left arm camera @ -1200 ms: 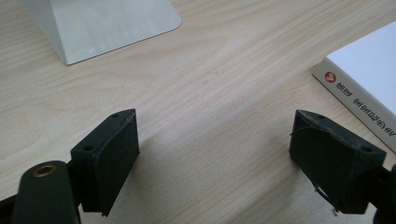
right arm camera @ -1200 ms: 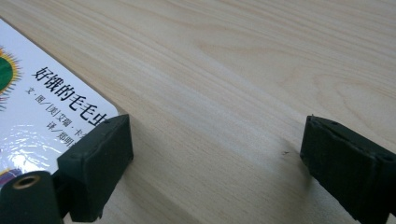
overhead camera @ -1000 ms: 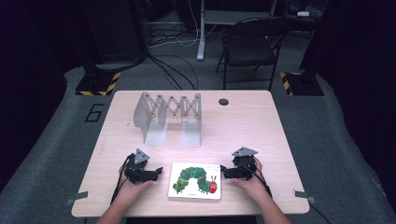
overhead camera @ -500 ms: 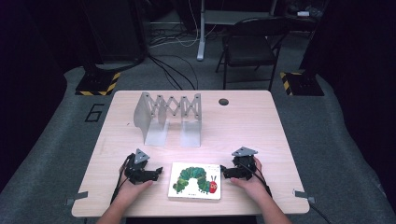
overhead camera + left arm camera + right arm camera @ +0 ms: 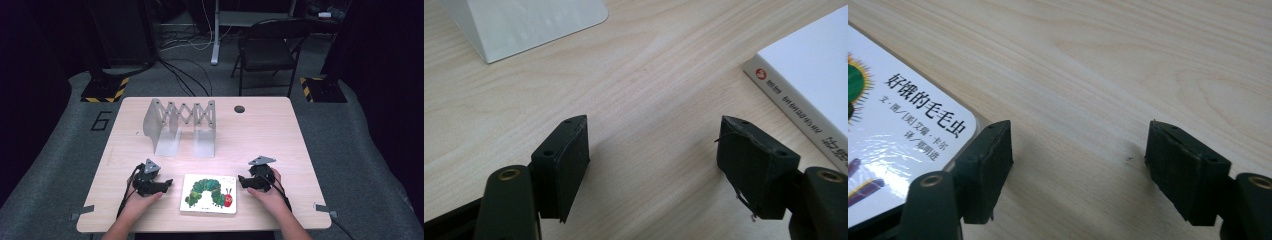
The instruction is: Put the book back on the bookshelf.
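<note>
Book (image 5: 209,194) lies flat, cover up, at the near table (image 5: 280,130) edge, straight before me. My left gripper (image 5: 167,184) rests just left of the book, my right gripper (image 5: 242,181) just right of it, both flanking it, I judge, to take it from either side. Both have just been closing partway, yet the jaws stand apart with nothing between them but bare wood. In the left gripper view the book's spine (image 5: 804,107) sits just off one pad; in the right gripper view a cover corner (image 5: 950,127) sits beside one pad. Neither touches it. Behind the book, well apart, stands the rack (image 5: 180,125), open ends towards me, likely where the book belongs.
</note>
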Motion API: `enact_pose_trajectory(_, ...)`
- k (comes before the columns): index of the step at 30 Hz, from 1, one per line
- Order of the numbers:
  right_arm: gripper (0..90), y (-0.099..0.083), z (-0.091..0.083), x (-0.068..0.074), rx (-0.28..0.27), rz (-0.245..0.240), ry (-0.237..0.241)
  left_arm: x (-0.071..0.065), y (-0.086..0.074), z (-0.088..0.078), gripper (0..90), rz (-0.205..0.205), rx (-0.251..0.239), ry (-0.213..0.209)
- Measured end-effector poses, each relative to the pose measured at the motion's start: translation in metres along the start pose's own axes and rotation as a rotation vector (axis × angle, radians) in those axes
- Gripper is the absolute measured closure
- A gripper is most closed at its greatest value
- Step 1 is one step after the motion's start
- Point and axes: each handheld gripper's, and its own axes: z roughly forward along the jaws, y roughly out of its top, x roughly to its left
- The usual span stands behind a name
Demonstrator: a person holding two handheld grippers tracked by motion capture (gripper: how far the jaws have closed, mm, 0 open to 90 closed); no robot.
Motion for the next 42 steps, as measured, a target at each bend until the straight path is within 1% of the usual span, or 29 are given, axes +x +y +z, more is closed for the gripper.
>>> enact_pose_trajectory(1, 28.9, 0.001, -0.001, 0.001, -0.001, 0.008, 0.010, 0.000, 0.000, -0.001, 30.1, -0.008, -0.002, -0.005)
enact_pose_trajectory(2, 28.9, 0.001, -0.002, 0.002, 0.000, 0.009, 0.016, -0.001, 0.001, -0.003, 30.2, -0.009, -0.010, 0.002)
enact_pose_trajectory(3, 29.2, 0.001, -0.003, 0.003, -0.002, 0.009, 0.018, -0.001, 0.001, -0.004, 30.3, -0.007, -0.006, -0.007)
enact_pose_trajectory(4, 29.8, 0.002, -0.003, 0.003, -0.008, -0.011, 0.024, -0.001, 0.001, -0.005, 30.4, -0.002, -0.012, -0.008)
enact_pose_trajectory(5, 30.0, 0.002, -0.003, 0.004, -0.001, -0.004, 0.027, -0.002, 0.001, -0.006, 30.4, -0.006, -0.008, -0.010)
enact_pose_trajectory(7, 30.2, 0.003, -0.003, 0.005, 0.019, -0.011, 0.045, -0.003, 0.002, -0.008, 30.5, -0.003, -0.006, -0.016)
enact_pose_trajectory(8, 30.5, 0.003, -0.003, 0.006, 0.024, -0.006, 0.054, -0.004, 0.002, -0.010, 30.6, 0.004, 0.008, -0.029)
enact_pose_trajectory(11, 32.6, 0.003, -0.003, 0.006, 0.037, -0.007, 0.066, -0.008, 0.003, -0.011, 32.1, 0.012, -0.006, -0.021)
enact_pose_trajectory(12, 33.8, 0.004, -0.004, 0.007, 0.042, -0.003, 0.071, -0.009, 0.003, -0.012, 32.6, 0.005, 0.002, -0.035)
enact_pose_trajectory(14, 38.1, 0.005, -0.007, 0.009, 0.043, -0.012, 0.053, -0.011, 0.003, -0.013, 33.4, -0.007, 0.000, -0.050)
enact_pose_trajectory(15, 38.9, 0.006, -0.008, 0.009, 0.046, -0.024, 0.047, -0.011, 0.003, -0.013, 33.6, -0.006, -0.001, -0.056)
enact_pose_trajectory(16, 39.3, 0.006, -0.009, 0.010, 0.048, -0.031, 0.035, -0.012, 0.004, -0.015, 34.4, -0.004, 0.020, -0.074)
enact_pose_trajectory(17, 40.0, 0.007, -0.011, 0.010, 0.045, -0.045, 0.026, -0.014, 0.004, -0.015, 34.6, -0.009, 0.011, -0.073)
enact_pose_trajectory(18, 40.1, 0.007, -0.012, 0.011, 0.050, -0.044, 0.025, -0.014, 0.005, -0.016, 35.2, -0.001, 0.015, -0.079)
enact_pose_trajectory(19, 40.8, 0.007, -0.013, 0.011, 0.051, -0.036, 0.025, -0.016, 0.006, -0.017, 35.5, -0.006, 0.016, -0.089)
enact_pose_trajectory(20, 41.8, 0.008, -0.015, 0.012, 0.056, -0.022, 0.031, -0.018, 0.006, -0.018, 35.4, -0.008, 0.012, -0.086)
enact_pose_trajectory(23, 44.1, 0.009, -0.019, 0.010, 0.054, -0.018, 0.054, -0.022, 0.009, -0.021, 35.4, 0.009, 0.017, -0.099)
enact_pose_trajectory(24, 44.1, 0.009, -0.022, 0.010, 0.060, 0.003, 0.068, -0.025, 0.009, -0.021, 35.4, 0.005, 0.007, -0.098)
enact_pose_trajectory(25, 44.1, 0.010, -0.023, 0.009, 0.058, 0.005, 0.080, -0.026, 0.010, -0.022, 35.4, 0.019, 0.016, -0.105)
enact_pose_trajectory(27, 44.4, 0.010, -0.027, 0.009, 0.051, 0.037, 0.087, -0.029, 0.011, -0.023, 35.4, 0.028, 0.019, -0.112)
enact_pose_trajectory(28, 44.5, 0.011, -0.028, 0.008, 0.042, 0.020, 0.085, -0.031, 0.011, -0.023, 35.3, 0.019, 0.012, -0.116)
enact_pose_trajectory(29, 44.5, 0.011, -0.029, 0.008, 0.037, 0.024, 0.080, -0.032, 0.011, -0.023, 35.3, 0.024, 0.012, -0.119)
enact_pose_trajectory(30, 44.5, 0.011, -0.029, 0.007, 0.042, 0.017, 0.081, -0.033, 0.012, -0.024, 35.3, 0.024, 0.017, -0.122)
enact_pose_trajectory(32, 44.5, 0.011, -0.029, 0.007, 0.054, 0.025, 0.076, -0.037, 0.013, -0.024, 34.9, 0.022, 0.015, -0.127)
enact_pose_trajectory(36, 44.8, 0.011, -0.027, 0.006, 0.067, 0.022, 0.078, -0.045, 0.014, -0.024, 32.9, 0.062, 0.047, -0.105)
enact_pose_trajectory(37, 44.7, 0.011, -0.027, 0.006, 0.074, 0.029, 0.083, -0.046, 0.013, -0.024, 32.3, 0.063, 0.052, -0.111)
enact_pose_trajectory(39, 44.4, 0.012, -0.027, 0.006, 0.065, 0.046, 0.094, -0.049, 0.011, -0.025, 30.7, 0.061, 0.059, -0.124)
enact_pose_trajectory(41, 43.4, 0.012, -0.028, 0.006, 0.069, 0.036, 0.106, -0.051, 0.009, -0.025, 29.1, 0.056, 0.053, -0.133)
enact_pose_trajectory(42, 41.5, 0.013, -0.028, 0.008, 0.064, 0.057, 0.116, -0.051, 0.009, -0.026, 27.6, 0.071, 0.061, -0.141)
